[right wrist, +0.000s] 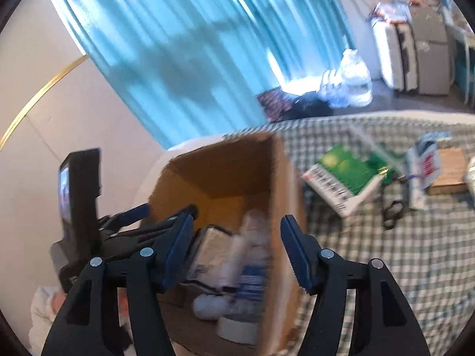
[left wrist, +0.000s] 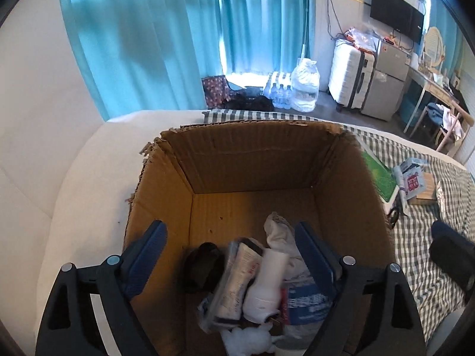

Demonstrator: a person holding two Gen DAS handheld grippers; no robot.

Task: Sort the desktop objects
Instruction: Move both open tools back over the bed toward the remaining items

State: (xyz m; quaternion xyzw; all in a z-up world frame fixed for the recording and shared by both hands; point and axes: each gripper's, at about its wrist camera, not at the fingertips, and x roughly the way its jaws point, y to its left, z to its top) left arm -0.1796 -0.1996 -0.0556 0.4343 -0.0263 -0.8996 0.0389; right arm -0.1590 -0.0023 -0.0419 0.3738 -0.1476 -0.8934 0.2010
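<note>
A cardboard box (left wrist: 252, 160) stands on the bed (left wrist: 421, 237), with tubes (left wrist: 237, 279), a bottle (left wrist: 267, 284) and a crumpled cloth (left wrist: 282, 231) heaped in its near part; its far floor lies bare. To its right on the checked cover lie a book (right wrist: 344, 175), then scissors (right wrist: 392, 213) and small packets (left wrist: 412, 181); behind the bed, water bottles (left wrist: 279, 89) and a suitcase (left wrist: 347, 77) stand on the floor.

The far half of my cardboard box (left wrist: 252, 160) stands bare and open from above; its near end is crowded with a white bottle (left wrist: 268, 287), tubes and packets.

Motion-blurred right wrist view; carton's (right wrist: 279, 207) contents (right wrist: 234, 261) smeared, bottom edge cropped.
</note>
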